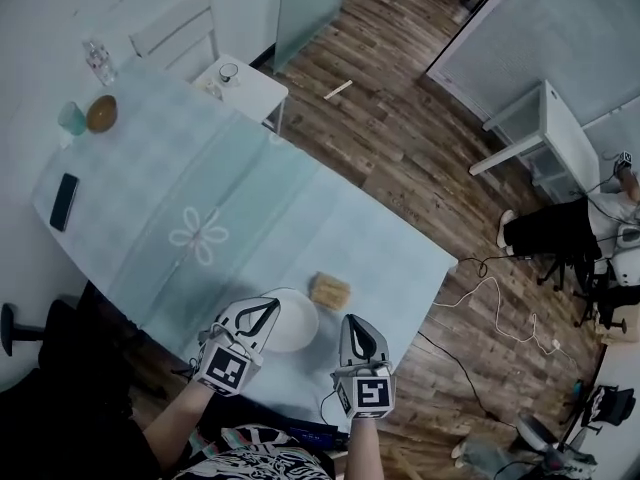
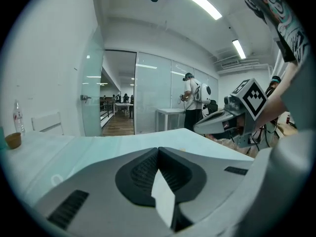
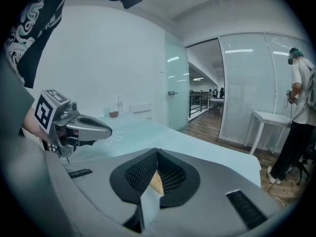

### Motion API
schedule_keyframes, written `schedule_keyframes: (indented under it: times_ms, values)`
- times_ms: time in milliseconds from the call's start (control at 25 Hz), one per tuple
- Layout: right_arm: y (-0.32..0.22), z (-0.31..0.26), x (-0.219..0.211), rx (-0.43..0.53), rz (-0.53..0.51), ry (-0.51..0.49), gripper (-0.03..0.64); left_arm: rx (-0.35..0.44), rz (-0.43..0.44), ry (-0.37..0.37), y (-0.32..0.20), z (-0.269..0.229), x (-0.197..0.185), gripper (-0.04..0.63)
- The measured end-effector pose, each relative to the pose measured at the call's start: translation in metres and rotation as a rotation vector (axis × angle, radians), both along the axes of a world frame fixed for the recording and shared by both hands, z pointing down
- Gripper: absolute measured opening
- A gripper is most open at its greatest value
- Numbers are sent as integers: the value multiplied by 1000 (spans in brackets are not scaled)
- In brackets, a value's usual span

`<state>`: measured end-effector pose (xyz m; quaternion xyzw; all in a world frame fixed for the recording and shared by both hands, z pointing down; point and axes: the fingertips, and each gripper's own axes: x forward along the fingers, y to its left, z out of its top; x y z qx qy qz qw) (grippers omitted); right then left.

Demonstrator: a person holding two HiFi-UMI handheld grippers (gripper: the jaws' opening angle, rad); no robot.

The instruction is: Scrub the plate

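Note:
A white plate (image 1: pixel 296 324) lies near the front edge of the table (image 1: pixel 230 208), which wears a pale blue cloth. A tan sponge (image 1: pixel 330 290) rests just right of the plate's far rim. My left gripper (image 1: pixel 267 309) hovers over the plate's left part with its jaws together and nothing between the pads; in the left gripper view (image 2: pixel 158 150) white shows through the slit behind the tips. My right gripper (image 1: pixel 356 325) is to the right of the plate and just short of the sponge, also shut and empty. A sliver of the sponge (image 3: pixel 156 182) shows through its slit.
At the table's far left lie a black phone (image 1: pixel 63 201), a brown bowl (image 1: pixel 101 113), a teal cup (image 1: pixel 71 118) and a bottle (image 1: pixel 99 61). A white chair (image 1: pixel 180 30) and a small side table (image 1: pixel 245 83) stand beyond. A person (image 3: pixel 301 112) stands by the glass wall.

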<state>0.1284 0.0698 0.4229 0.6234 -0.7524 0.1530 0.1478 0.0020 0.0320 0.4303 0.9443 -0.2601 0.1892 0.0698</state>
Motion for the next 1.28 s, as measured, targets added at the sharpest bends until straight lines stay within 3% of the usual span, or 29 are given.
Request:
schedule_keyframes:
  times_ms: [200, 440, 680, 880, 1000, 1080, 1200, 1280]
  values:
    - [-11, 18, -11, -53, 12, 16, 14, -56, -12, -5, -6, 16, -9, 21]
    - [-24, 40, -10, -99, -23, 49, 96, -82, 41, -39, -2, 36, -8, 21]
    - [-36, 71, -21, -202, -137, 105, 220, -145, 33, -23, -5, 47, -8, 21]
    - [-45, 83, -22, -238, -146, 147, 239, -167, 32, -24, -6, 54, -10, 21]
    - [-47, 91, -17, -283, -84, 149, 258, -179, 26, -29, -6, 58, -13, 21]
    - [-44, 96, -6, -341, 28, 143, 291, -181, 23, -30, -8, 59, -15, 21]
    - [-39, 95, 2, -371, 188, 41, 328, -178, 19, -26, -11, 58, -16, 21]
    - [-39, 97, -4, -376, 209, -13, 328, -176, 14, -26, -14, 57, -17, 21]
